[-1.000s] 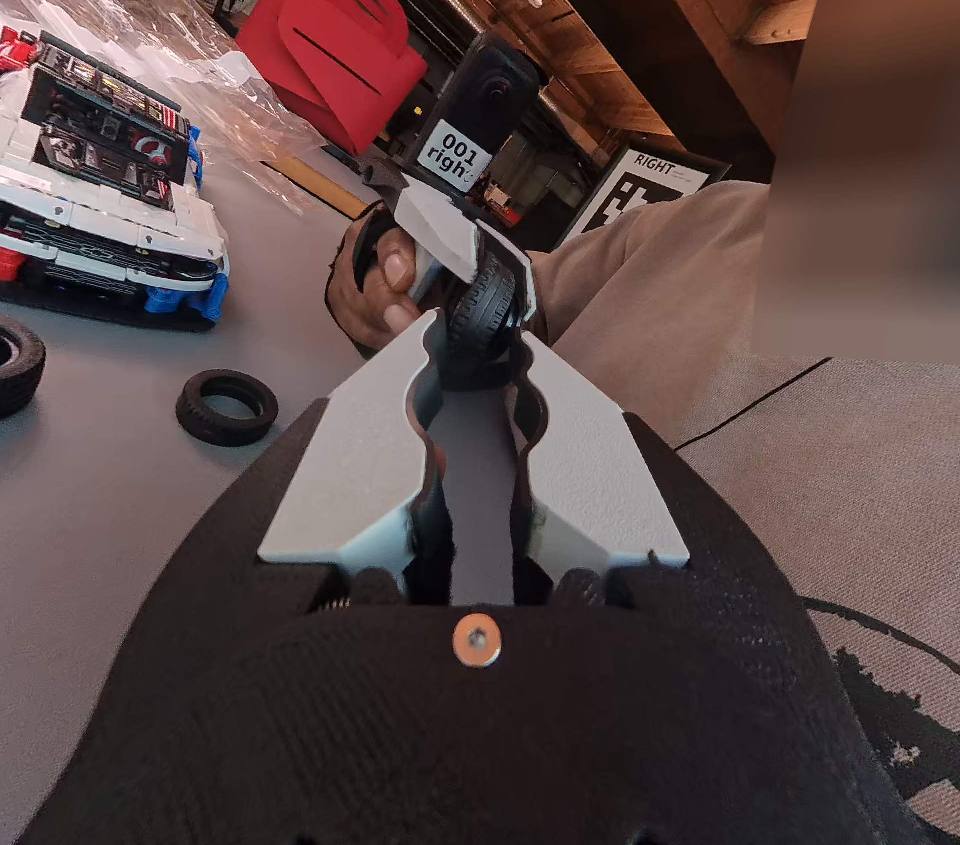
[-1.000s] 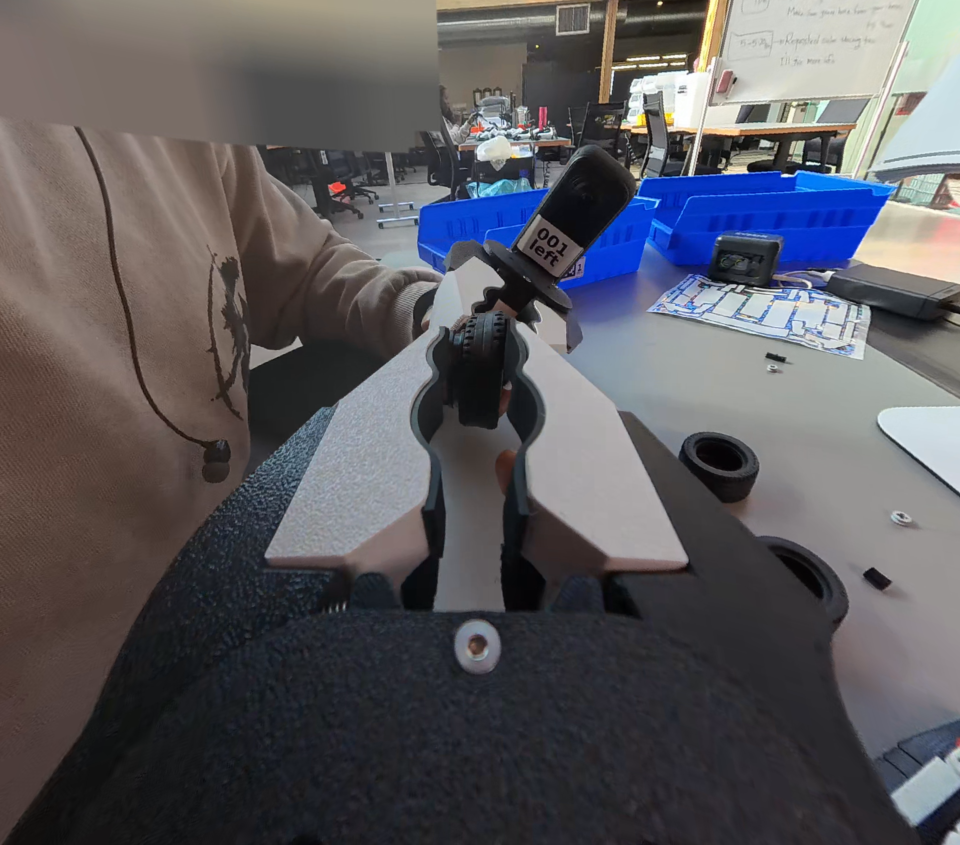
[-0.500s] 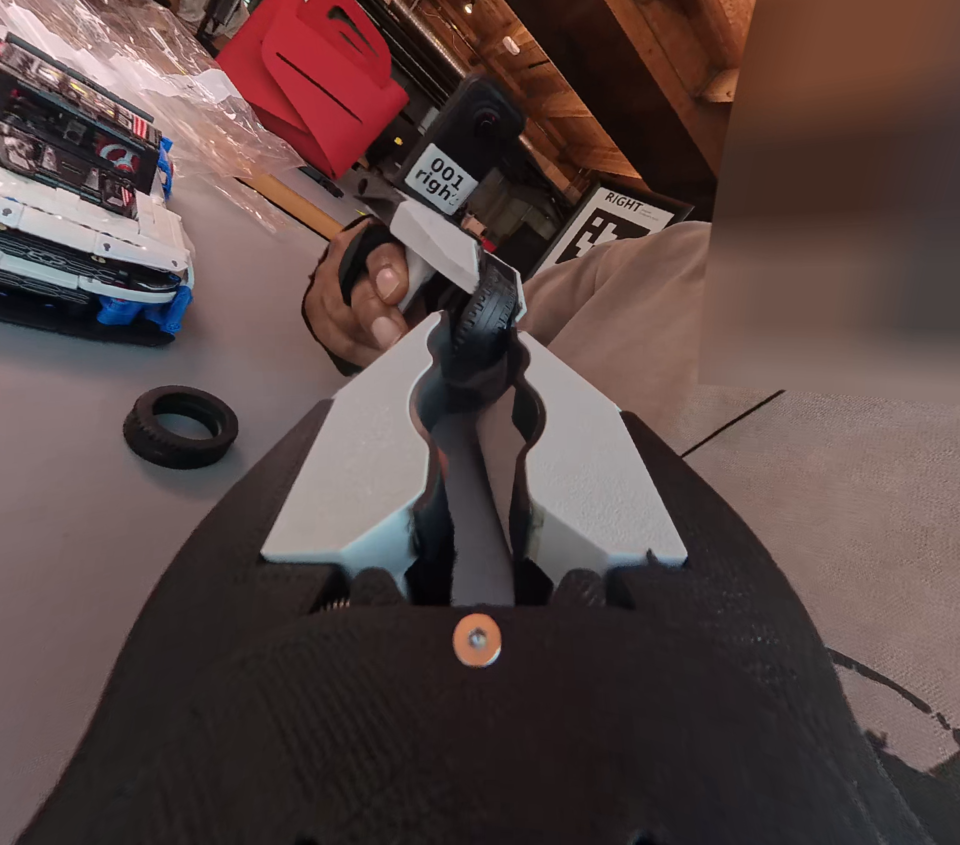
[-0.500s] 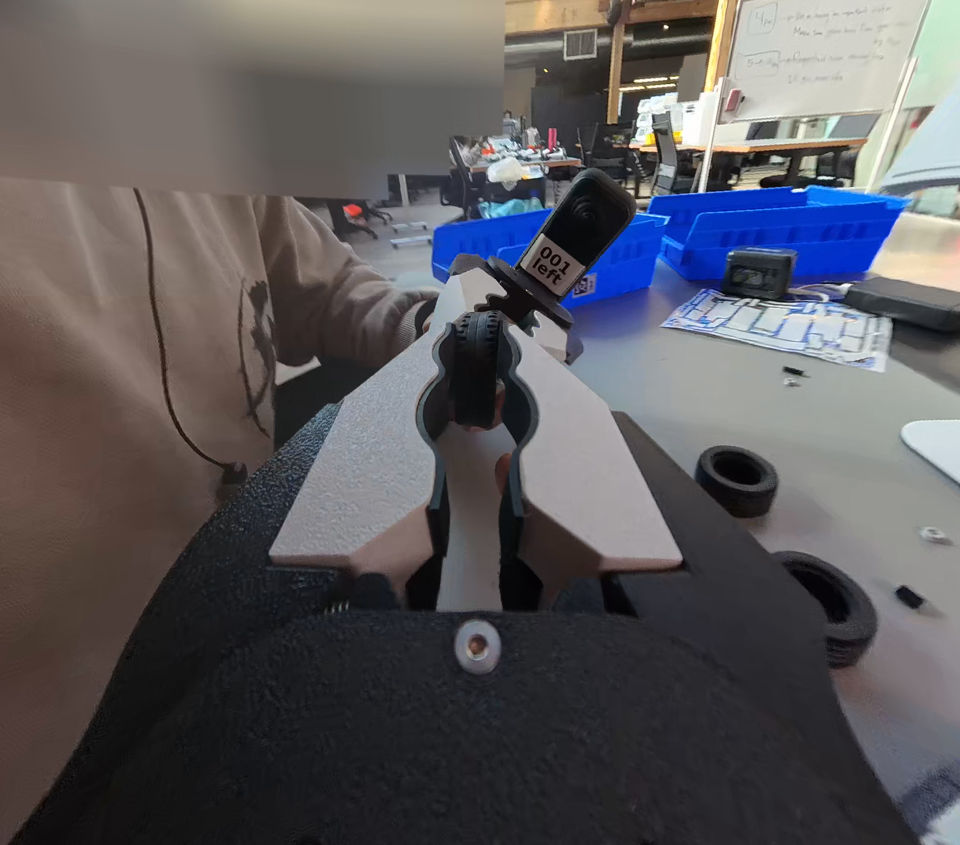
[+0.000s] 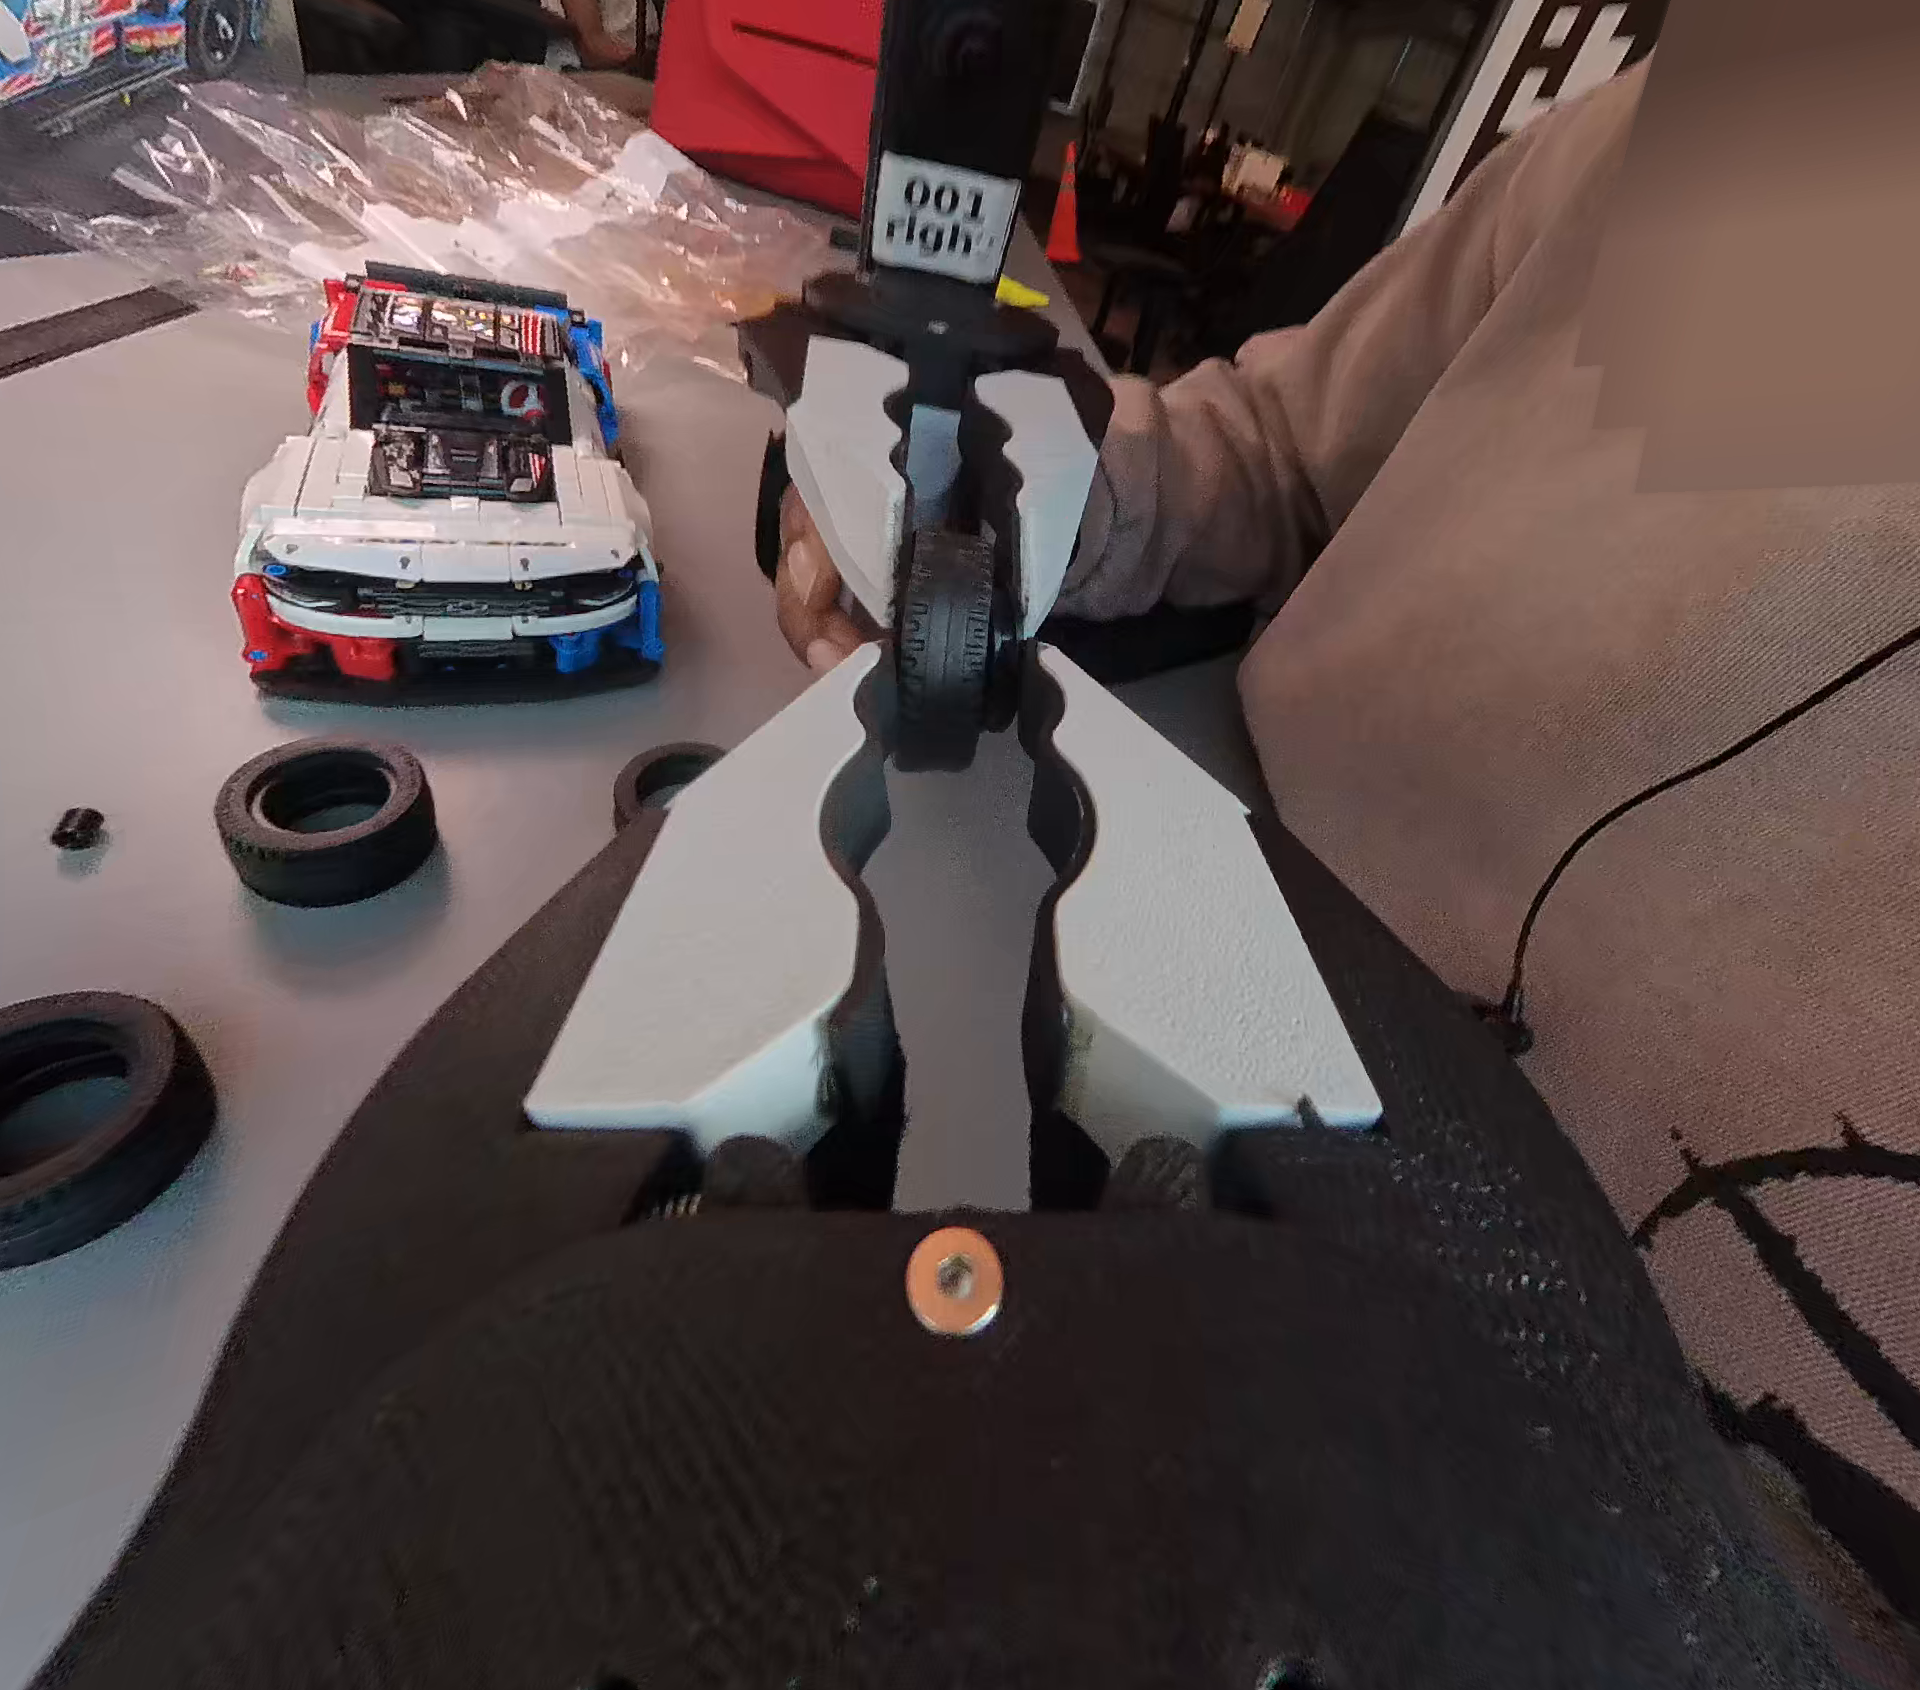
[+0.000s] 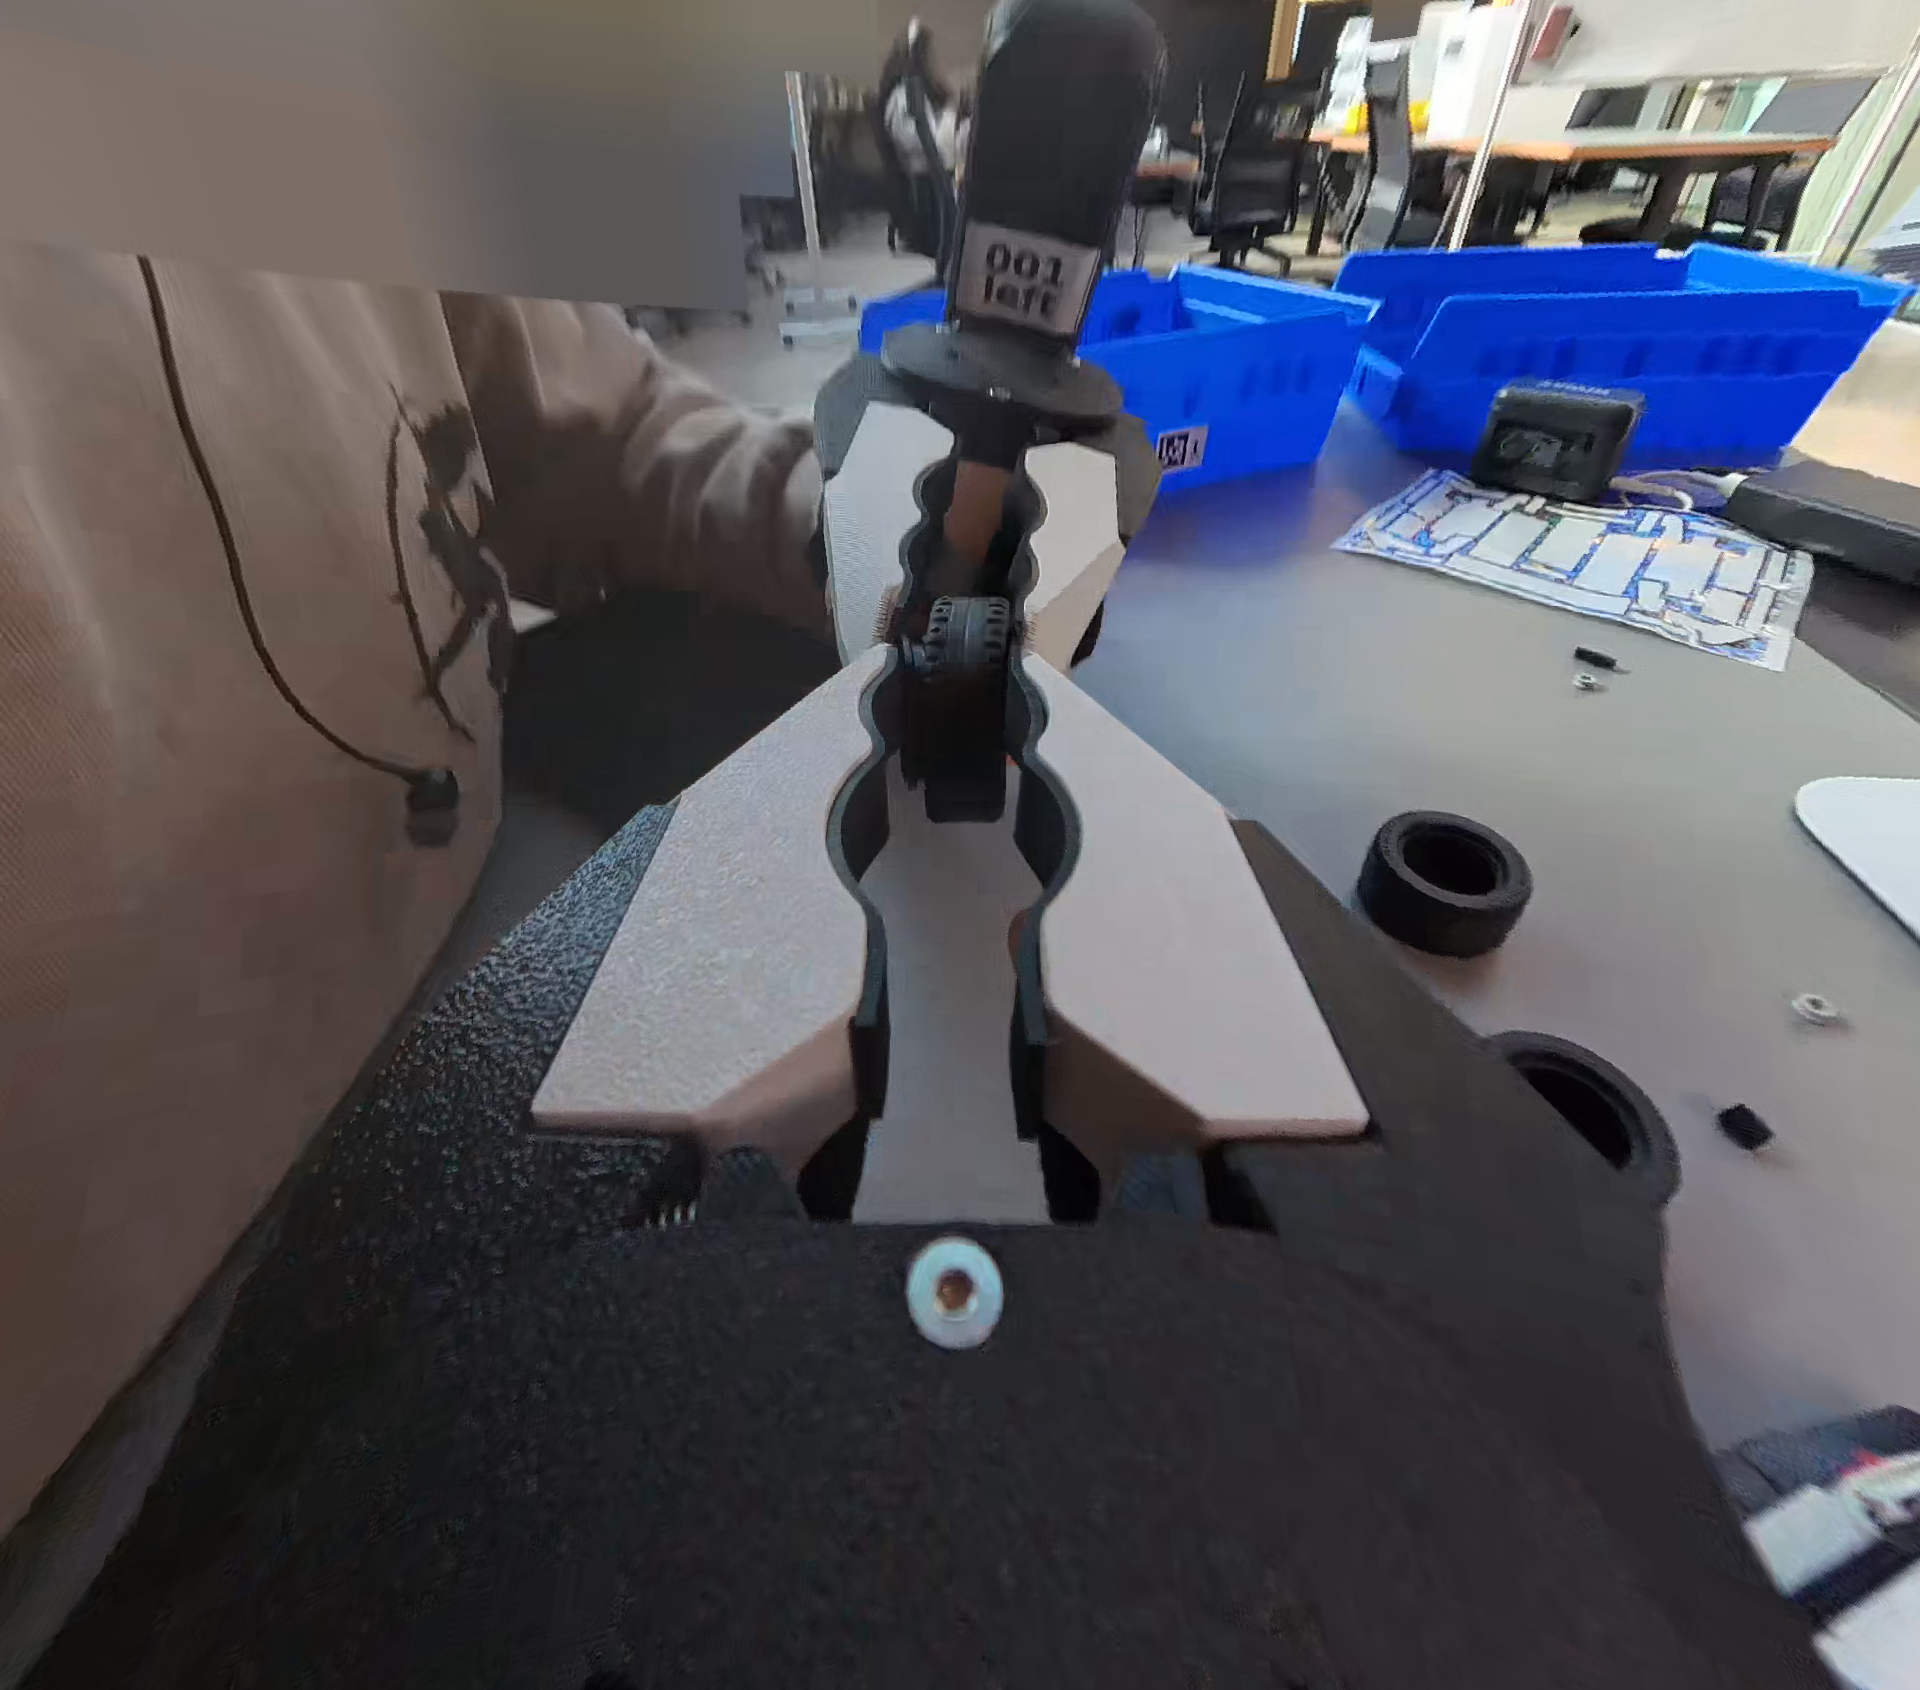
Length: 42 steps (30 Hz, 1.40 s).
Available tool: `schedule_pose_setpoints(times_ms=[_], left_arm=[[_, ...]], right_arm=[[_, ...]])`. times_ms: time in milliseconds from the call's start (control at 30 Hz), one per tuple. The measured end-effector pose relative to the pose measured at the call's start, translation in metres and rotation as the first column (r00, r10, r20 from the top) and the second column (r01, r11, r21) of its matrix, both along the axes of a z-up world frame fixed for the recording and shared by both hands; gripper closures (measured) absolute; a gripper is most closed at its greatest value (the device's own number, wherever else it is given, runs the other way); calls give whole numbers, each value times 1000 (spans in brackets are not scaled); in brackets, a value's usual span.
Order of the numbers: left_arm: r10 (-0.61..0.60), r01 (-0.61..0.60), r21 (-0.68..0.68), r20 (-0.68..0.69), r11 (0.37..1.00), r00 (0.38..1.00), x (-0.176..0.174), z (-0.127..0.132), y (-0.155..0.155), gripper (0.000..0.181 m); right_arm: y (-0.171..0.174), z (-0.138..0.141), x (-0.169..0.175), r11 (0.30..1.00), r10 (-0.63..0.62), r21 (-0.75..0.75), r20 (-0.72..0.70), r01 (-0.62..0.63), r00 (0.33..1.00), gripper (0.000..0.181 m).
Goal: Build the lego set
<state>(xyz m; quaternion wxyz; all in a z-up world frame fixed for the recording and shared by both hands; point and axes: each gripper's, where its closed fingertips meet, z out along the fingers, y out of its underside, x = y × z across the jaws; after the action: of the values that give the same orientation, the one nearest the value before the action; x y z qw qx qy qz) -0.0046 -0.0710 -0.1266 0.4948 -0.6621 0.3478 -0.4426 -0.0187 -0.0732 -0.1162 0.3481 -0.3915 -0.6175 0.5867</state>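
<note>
Both grippers are meeting tip to tip above the table (image 5: 125,518), the right gripper (image 5: 940,601) clamping a black tyre (image 5: 940,664), the left gripper (image 6: 956,653) pinching a small wheel hub (image 6: 961,627); any misalignment in pressing risks popping either part loose.

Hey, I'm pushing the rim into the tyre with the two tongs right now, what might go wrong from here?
The rim sits only at the very tips of the left tongs, and the tyre at the tips of the right tongs; a push could pop either one out.
They meet near the table edge, by your lap, so a dropped part may roll off.
Loose tyres lie close by; a swing could knock them.
</note>
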Motion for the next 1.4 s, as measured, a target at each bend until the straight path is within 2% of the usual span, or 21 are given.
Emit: schedule_pose_setpoints(times_ms=[100,200,300,367,433,467,533,600,700,767,900,1000,1067,1167,1300,1400], left_arm=[[-6,14,54,-139,998,990,2,-12,-4,160],[-23,35,86,-135,996,991,5,-8,-10,159],[13,-13,140,5,990,1000,4,9,-8,158],[41,-47,140,46,989,998,5,12,-5,148],[42,-56,166,88,985,995,6,21,-8,160],[45,-57,170,77,984,996,6,21,-7,160],[25,-34,122,75,992,997,4,20,-8,160],[-3,4,-2,153,1000,988,3,20,-7,161],[-32,81,-151,301,985,953,3,23,-8,161],[-56,135,-200,356,971,933,5,24,-11,161],[-98,259,-291,471,921,877,9,26,-15,162],[-92,285,-320,505,903,858,9,27,-14,162],[-85,224,-276,437,935,895,9,25,-12,162],[-67,96,-159,177,983,982,7,10,-10,162],[-93,90,-78,-34,993,995,14,-9,-18,162],[-102,99,-35,-128,995,986,19,-16,-23,162]], right_arm=[[-5,-11,2,986,23,164,103,-40,994,164],[-12,-7,6,981,39,187,62,-50,997,166],[-9,13,7,999,30,24,-76,-28,997,166],[-8,25,9,995,26,-92,-153,-40,988,167],[-8,27,8,990,21,-131,-177,-44,984,166],[-9,27,7,988,28,-143,-171,-53,985,167],[-8,25,6,989,25,-140,-151,-47,988,167],[-6,27,3,991,-2,-132,-151,-18,989,168],[-7,33,1,999,-41,-33,-161,36,986,169],[-9,34,2,999,-41,26,-163,46,986,168],[-11,35,5,998,-39,40,-179,47,983,169],[-10,34,5,997,-52,42,-192,61,980,168],[-7,33,4,999,-35,-32,-170,30,985,168],[-4,17,3,992,36,-123,-18,-38,999,165],[-20,-3,1,992,118,26,160,-123,980,152],[-25,-7,5,984,140,80,188,-157,972,154]])
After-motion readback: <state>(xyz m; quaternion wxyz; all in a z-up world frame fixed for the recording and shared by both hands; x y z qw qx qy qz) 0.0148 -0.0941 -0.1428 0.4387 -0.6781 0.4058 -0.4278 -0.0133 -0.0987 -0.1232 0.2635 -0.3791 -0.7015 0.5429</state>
